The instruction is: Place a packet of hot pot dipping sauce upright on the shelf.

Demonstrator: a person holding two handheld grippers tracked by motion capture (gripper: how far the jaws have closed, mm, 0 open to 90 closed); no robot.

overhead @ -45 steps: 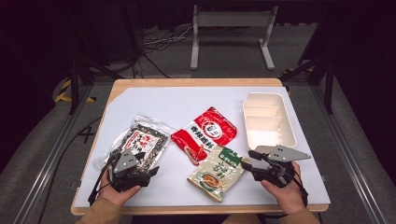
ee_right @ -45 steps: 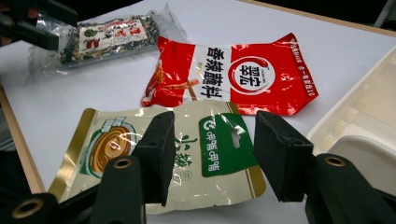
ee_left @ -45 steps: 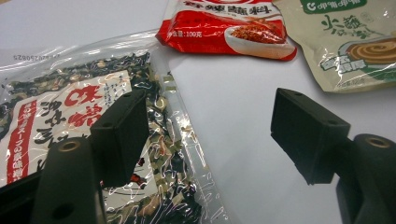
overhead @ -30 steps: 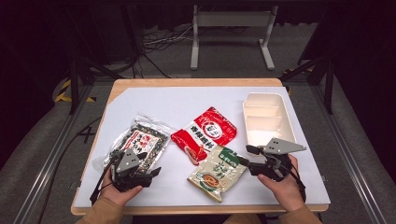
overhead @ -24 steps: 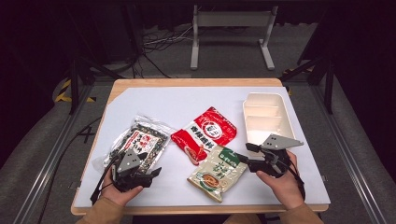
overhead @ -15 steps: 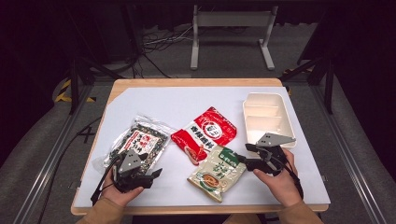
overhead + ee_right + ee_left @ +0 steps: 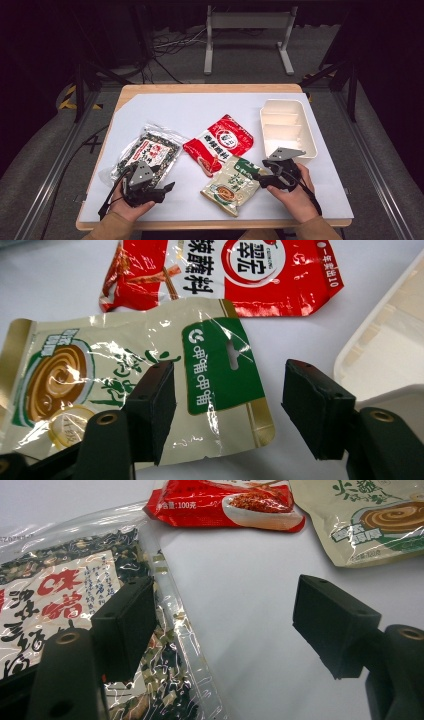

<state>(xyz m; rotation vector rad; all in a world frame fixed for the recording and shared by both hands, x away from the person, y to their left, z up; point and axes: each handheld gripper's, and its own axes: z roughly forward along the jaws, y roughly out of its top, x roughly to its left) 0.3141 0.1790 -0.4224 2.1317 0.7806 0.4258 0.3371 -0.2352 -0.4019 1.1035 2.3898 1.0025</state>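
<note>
At the table's five o'clock, the right gripper (image 7: 225, 410), jaws just spread wide, straddles the green pouch (image 7: 125, 390); next, clamp its corner.

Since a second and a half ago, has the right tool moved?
Yes. The right tool has slid left, away from the white tray and onto the green packet's corner, its jaws just opening around it.

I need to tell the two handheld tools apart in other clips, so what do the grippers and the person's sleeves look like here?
Both are black. The left gripper and the right gripper each carry a grey three-cornered plate on top and trail a thin black cable. Up close, each has two blocky black pads on arms with a brass-ringed hole. The sleeves are tan.
</note>
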